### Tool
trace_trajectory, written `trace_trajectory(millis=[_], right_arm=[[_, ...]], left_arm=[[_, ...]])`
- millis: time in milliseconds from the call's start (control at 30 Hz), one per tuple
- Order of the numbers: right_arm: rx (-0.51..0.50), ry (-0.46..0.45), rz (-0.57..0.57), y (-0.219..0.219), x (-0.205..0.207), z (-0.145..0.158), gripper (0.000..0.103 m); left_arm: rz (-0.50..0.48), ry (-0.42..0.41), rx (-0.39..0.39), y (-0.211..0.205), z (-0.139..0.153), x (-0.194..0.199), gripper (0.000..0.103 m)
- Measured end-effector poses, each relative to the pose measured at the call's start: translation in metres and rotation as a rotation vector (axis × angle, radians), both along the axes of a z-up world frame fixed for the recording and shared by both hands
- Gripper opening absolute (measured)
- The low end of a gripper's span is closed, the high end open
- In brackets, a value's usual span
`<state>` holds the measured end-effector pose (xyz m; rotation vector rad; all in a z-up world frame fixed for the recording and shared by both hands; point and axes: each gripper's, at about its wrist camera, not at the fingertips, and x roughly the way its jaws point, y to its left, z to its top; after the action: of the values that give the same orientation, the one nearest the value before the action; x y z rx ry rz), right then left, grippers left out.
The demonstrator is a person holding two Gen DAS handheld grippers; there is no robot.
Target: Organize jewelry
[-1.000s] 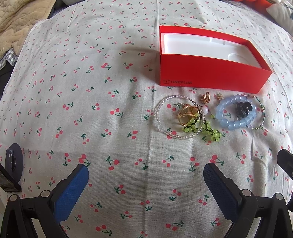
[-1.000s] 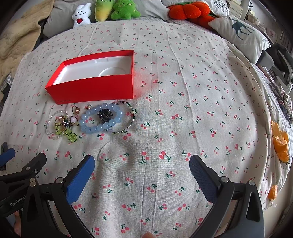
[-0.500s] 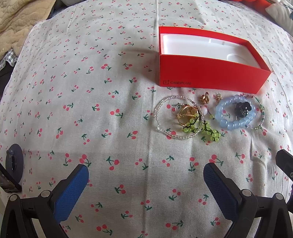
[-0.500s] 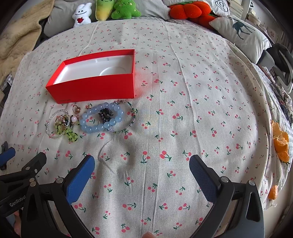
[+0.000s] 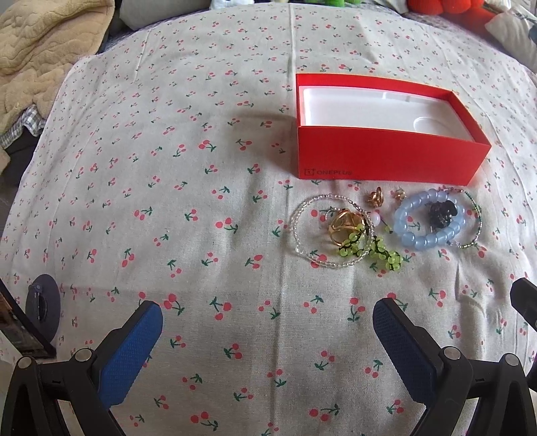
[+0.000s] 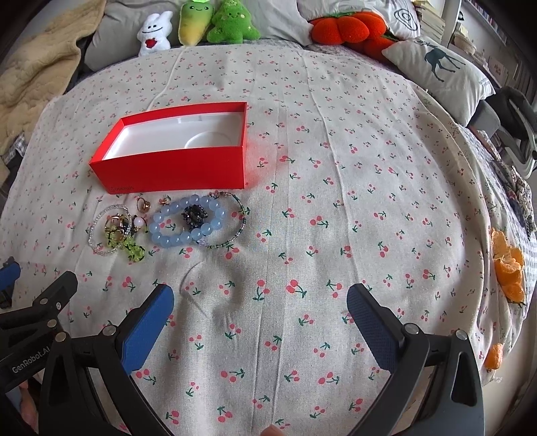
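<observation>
An open red box (image 5: 386, 157) with a white tray inside stands on the cherry-print cloth; it also shows in the right wrist view (image 6: 174, 167). In front of it lies a cluster of jewelry: a clear bead bracelet (image 5: 298, 231), gold rings (image 5: 345, 224), green bead earrings (image 5: 386, 256), a blue bead bracelet (image 5: 423, 239) (image 6: 167, 239) around a black piece (image 5: 443, 213), and a thin dark bead bracelet (image 6: 235, 231). My left gripper (image 5: 268, 335) is open and empty, short of the jewelry. My right gripper (image 6: 260, 318) is open and empty, to the right of the cluster.
A beige blanket (image 5: 43, 50) lies at the far left. Plush toys (image 6: 214, 23) and pillows (image 6: 436, 67) line the far edge of the bed. Orange peel (image 6: 508, 265) lies at the right edge. A dark round object (image 5: 42, 302) sits at the left.
Both grippers have shifted only slightly; the box and jewelry sit a little lower in the views. Nothing has been picked up or moved.
</observation>
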<state>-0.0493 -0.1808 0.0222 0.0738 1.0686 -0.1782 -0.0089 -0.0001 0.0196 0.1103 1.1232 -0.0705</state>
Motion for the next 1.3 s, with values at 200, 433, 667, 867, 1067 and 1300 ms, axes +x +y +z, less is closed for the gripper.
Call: trace_trajectory(millis=[200, 433, 667, 867, 1067, 1300], right_arm=[[-0.026, -0.016, -0.001, -0.002, -0.008, 0.005, 0.103], [0.005, -0.010, -0.008, -0.010, -0.014, 0.017, 0.103], [0.097, 0.041, 0.027, -0.025, 0.006, 0.041, 0.103], [0.134, 0.098, 0.042, -0.034, 0.043, 0.038, 0.103], [0.244, 0.188, -0.012, -0.052, 0.071, -0.009, 0.094], [0.373, 0.212, -0.061, -0.071, 0.101, -0.035, 0.054]], left_arm=[[0.003, -0.084, -0.028, 0.003, 0.012, -0.011, 0.103], [-0.065, -0.151, -0.071, 0.005, 0.027, -0.020, 0.103], [-0.113, -0.086, -0.130, 0.016, 0.052, 0.009, 0.103], [-0.106, -0.015, -0.145, 0.021, 0.045, 0.045, 0.102], [-0.072, 0.125, -0.259, 0.031, -0.002, 0.079, 0.078], [-0.044, 0.214, -0.339, 0.022, -0.035, 0.112, 0.044]])
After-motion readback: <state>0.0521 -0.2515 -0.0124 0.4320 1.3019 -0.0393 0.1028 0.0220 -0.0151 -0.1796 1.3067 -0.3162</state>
